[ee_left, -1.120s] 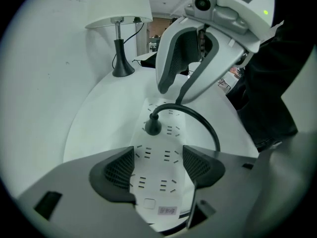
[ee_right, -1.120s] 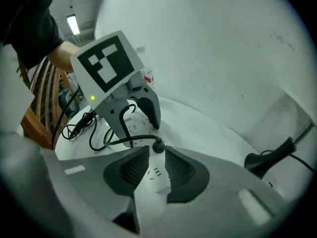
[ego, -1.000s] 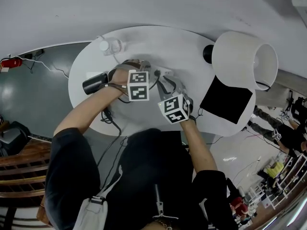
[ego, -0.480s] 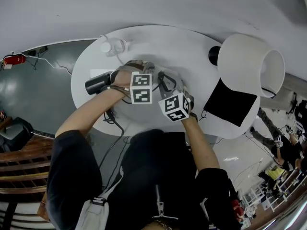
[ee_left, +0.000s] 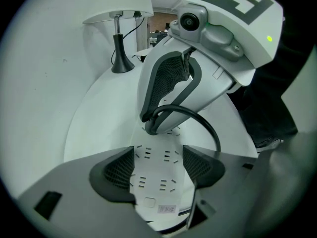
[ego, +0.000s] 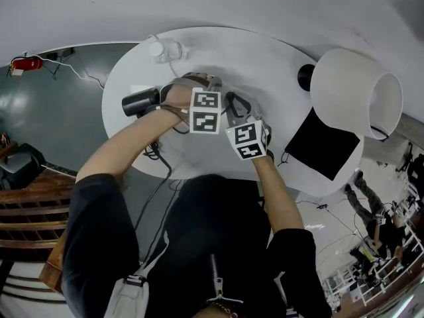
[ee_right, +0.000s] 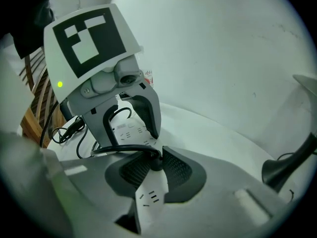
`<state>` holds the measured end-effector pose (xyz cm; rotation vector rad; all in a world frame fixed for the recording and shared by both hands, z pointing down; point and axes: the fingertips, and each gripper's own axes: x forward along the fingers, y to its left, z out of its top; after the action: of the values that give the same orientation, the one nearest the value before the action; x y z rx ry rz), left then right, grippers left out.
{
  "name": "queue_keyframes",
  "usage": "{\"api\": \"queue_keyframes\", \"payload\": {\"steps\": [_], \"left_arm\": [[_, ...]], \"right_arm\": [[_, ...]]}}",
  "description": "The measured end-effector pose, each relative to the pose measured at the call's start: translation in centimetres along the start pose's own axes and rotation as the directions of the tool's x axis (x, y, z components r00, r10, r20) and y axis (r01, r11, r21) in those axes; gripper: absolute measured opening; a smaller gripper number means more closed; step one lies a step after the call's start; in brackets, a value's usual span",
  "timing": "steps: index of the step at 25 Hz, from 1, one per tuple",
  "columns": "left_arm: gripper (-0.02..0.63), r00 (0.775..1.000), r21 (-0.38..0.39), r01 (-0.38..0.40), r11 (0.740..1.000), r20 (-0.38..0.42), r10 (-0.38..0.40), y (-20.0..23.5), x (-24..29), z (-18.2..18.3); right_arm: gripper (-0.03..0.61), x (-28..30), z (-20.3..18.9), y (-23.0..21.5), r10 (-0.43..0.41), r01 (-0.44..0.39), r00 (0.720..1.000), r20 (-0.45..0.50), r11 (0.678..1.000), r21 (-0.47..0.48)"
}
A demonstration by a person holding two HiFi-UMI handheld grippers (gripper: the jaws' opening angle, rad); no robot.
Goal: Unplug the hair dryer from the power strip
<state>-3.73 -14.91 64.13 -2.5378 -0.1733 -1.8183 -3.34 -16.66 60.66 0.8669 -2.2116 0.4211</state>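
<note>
Both grippers had crept a bit closer together over the last second, near the middle of the head view. The right gripper (ee_right: 156, 168) had also tipped so its marker cube sat more face-up. The whole view had slid too, with the lamp (ego: 354, 91) ending up further right, so some of that was just the head moving. Nothing else on the table (ego: 285, 65) looked shifted.

The left gripper (ee_left: 158, 170) was clamped across the strip (ee_left: 154, 187), one pad on each long edge, basically pinning it flat to the table. The right gripper's jaws were closed on the black plug (ee_right: 155, 158), which sat at the upper end of the strip in the left gripper view. Its cord (ee_right: 121, 148) looped off toward the left of the right gripper view. The dryer (ego: 139, 101) itself lay at the left of the table in the head view, near the left gripper.

Couldn't tell if the prongs had started coming out; the plug looked like it was sitting right on the strip. So my read was that both grips were set but the pull hadn't visibly happened yet. The next bit would want a straight pull away from the strip's face with the left holding it down. Yanking at an angle could drag the strip or slip off the plug.
</note>
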Motion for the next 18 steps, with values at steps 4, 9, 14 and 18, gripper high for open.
{"api": "queue_keyframes", "payload": {"steps": [4,9,14,18], "left_arm": [[0.310,1.000,0.005,0.006,1.000,-0.021,-0.006,-0.19,0.04,0.10],[0.310,0.999,0.014,0.016,1.000,-0.031,-0.016,-0.06,-0.09,-0.22],[0.310,0.997,0.007,0.007,1.000,-0.075,-0.007,0.25,-0.05,-0.14],[0.310,0.995,0.001,0.008,1.000,-0.096,-0.008,0.01,0.03,-0.08]], "right_arm": [[0.073,0.16,-0.08,0.21,0.009,-0.009,1.000,-0.022,1.000,-0.007],[0.071,0.36,0.06,0.25,0.041,-0.041,0.999,0.005,0.999,-0.026],[0.064,0.31,0.26,0.22,0.035,-0.035,0.999,0.002,0.997,-0.075],[0.063,0.10,0.14,0.45,0.021,-0.020,1.000,0.009,0.997,-0.079]]}}
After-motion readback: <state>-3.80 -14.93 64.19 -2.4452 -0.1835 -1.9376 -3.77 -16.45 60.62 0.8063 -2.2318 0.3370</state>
